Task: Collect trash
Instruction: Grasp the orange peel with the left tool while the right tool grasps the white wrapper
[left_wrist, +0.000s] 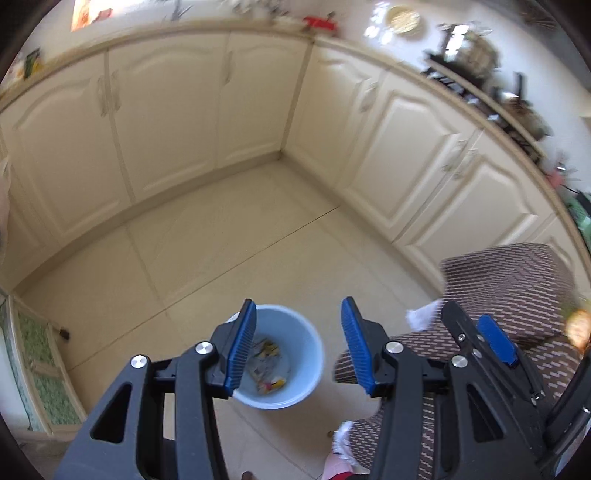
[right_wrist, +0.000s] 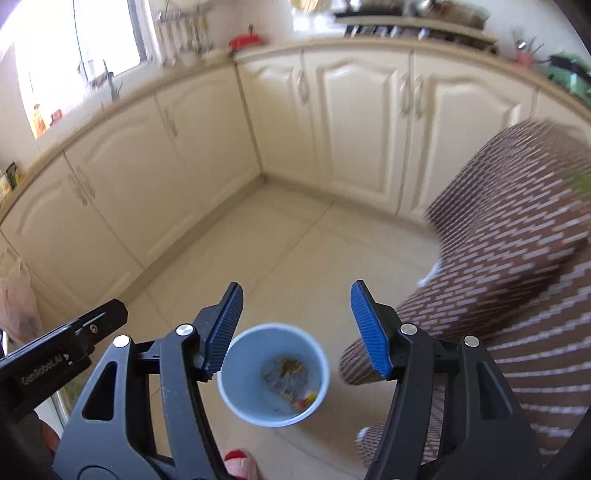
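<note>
On floor below, blue bin (right_wrist: 273, 374) set under both tongs, wrappers (right_wrist: 288, 376) kept inside. Left tongs (left_wrist: 299, 341) held wide, empty. Right tongs (right_wrist: 297, 326) held wide, empty.

The left gripper (left_wrist: 299, 332) hangs above the tiled floor (left_wrist: 229, 236) with its blue pads spread and nothing between them. Below it stands a light blue bin (left_wrist: 295, 332) with crumpled wrappers (left_wrist: 267, 365) at its bottom. To the right, the right gripper (left_wrist: 472, 332) shows in front of a brown patterned garment (left_wrist: 517, 280). Cream cabinets (left_wrist: 166, 122) line the far corner.
</note>
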